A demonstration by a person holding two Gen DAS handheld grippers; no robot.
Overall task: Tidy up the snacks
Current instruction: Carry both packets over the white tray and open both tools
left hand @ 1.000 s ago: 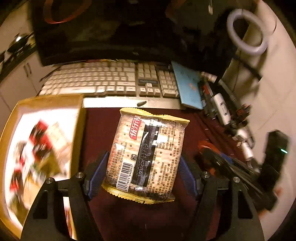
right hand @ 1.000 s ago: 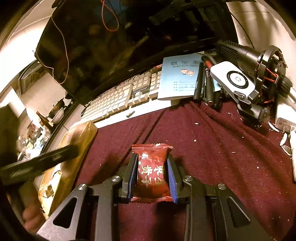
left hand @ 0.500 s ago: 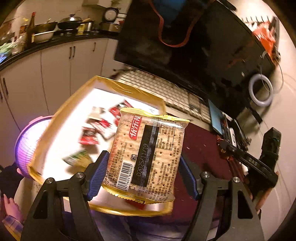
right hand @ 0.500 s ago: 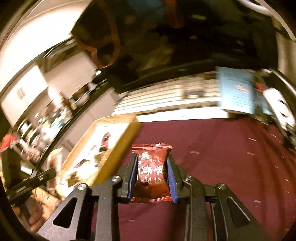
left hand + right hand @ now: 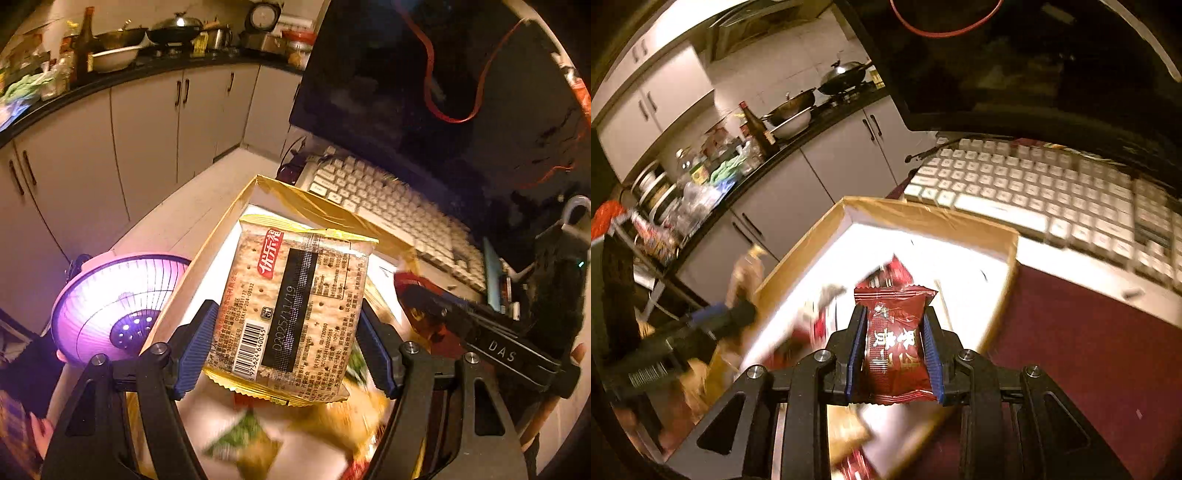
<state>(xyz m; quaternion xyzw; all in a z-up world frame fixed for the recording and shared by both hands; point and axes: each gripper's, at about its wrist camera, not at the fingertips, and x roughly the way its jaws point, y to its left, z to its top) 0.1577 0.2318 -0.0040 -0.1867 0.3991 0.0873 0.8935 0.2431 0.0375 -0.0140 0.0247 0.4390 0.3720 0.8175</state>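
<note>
Now left fingers (image 5: 286, 345) wide, clamping cracker pack (image 5: 295, 314) by its sides | right fingers (image 5: 894, 354) narrow, pinching red candy packet (image 5: 892, 350) | both carried above box (image 5: 923, 218), likely for dropping in | keyboard (image 5: 1052, 192) at 2 o'clock | pack clear-fronted, yellow-edged.

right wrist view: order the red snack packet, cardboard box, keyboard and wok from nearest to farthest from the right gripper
1. red snack packet: clamped between the fingers of the right gripper.
2. cardboard box: just beyond and below the fingers, open, with snacks inside.
3. keyboard: past the box's far wall, upper right.
4. wok: on the kitchen counter, far back, upper centre.
</note>
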